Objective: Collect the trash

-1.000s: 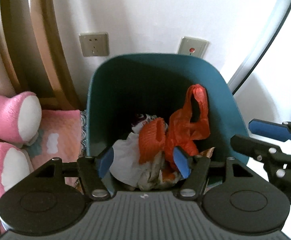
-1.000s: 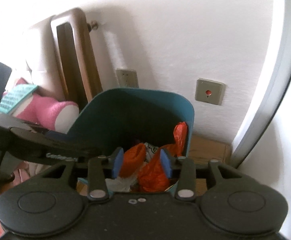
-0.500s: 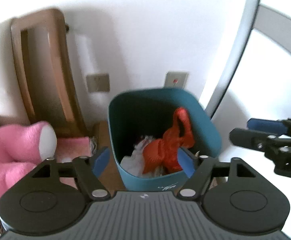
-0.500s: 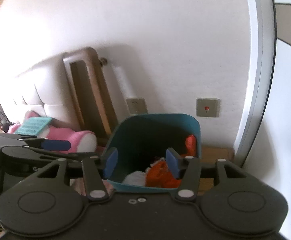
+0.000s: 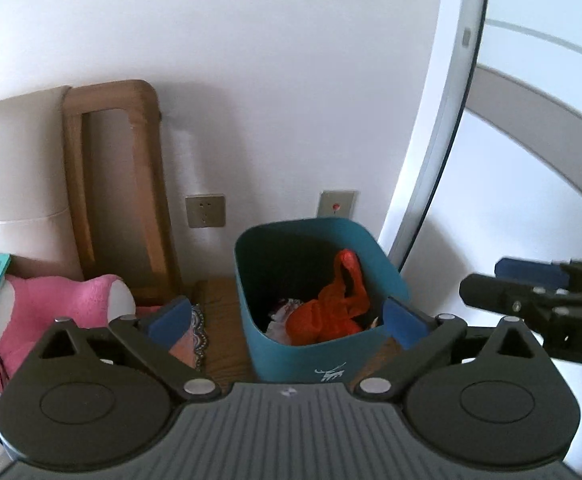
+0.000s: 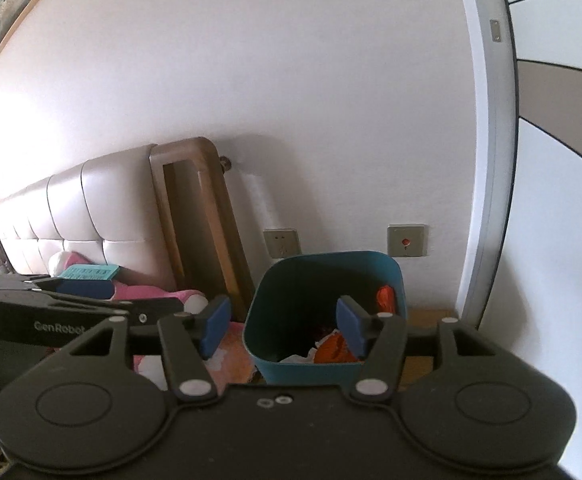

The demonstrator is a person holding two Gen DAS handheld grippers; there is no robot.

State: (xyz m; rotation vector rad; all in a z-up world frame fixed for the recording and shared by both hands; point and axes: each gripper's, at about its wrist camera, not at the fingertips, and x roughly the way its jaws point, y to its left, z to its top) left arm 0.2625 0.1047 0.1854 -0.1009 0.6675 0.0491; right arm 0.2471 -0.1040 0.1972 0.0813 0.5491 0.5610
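Against the wall, on the wooden floor beside the bed, stands the teal bin [image 5: 323, 360], holding an orange plastic bag [image 5: 331, 308] over white crumpled paper [image 5: 281, 320] (other scraps are too dim to name). That bag looks light, soft and slippery; its upright loop handle seems the best place to pinch. The left hand-held gripper [image 5: 287, 320] and the right hand-held gripper [image 6: 283, 326] are both opening, wide apart, with nothing between their pads.

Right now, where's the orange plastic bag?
The orange plastic bag sits inside the teal bin, at its right side atop white paper trash, below the red-button wall plate.
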